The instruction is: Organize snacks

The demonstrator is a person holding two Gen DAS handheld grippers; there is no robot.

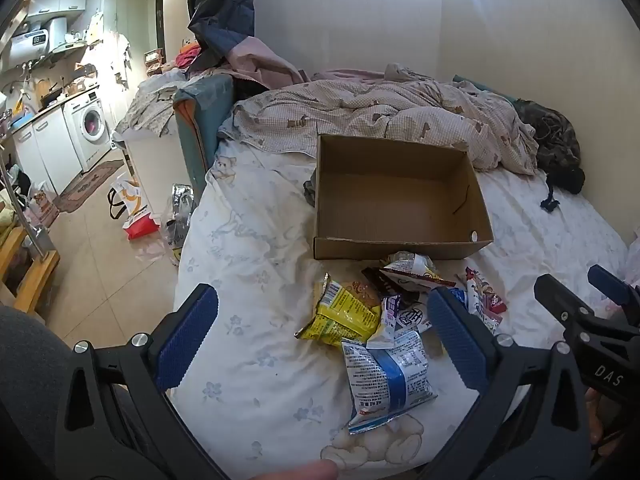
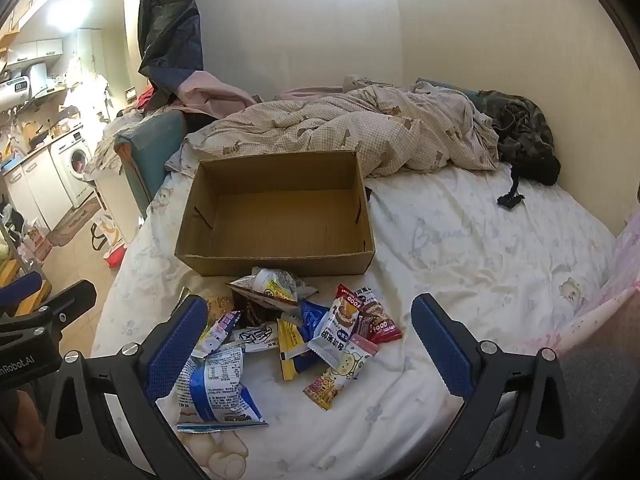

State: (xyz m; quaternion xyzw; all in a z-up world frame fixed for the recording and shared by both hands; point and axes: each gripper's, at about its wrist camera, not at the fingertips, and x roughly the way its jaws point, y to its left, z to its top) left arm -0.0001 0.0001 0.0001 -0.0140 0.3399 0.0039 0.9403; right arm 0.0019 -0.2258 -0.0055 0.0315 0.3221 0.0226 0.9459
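A bed (image 2: 480,240) carries an open cardboard box (image 2: 276,216), nothing in it. Just in front lies a heap of snack packets (image 2: 296,332). The left gripper (image 1: 320,344) and right gripper (image 2: 304,364) hover over it, jaws spread wide, grasping nothing.

brown box (image 2: 276,216), yellow packet (image 1: 344,314), floral sheet (image 2: 480,248)

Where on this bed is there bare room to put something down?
Bare sheet lies to the right of the cardboard box, between the rumpled quilt and the pink fabric. The box floor is bare too. The snack pile in front of the box is crowded, with both open grippers around it.
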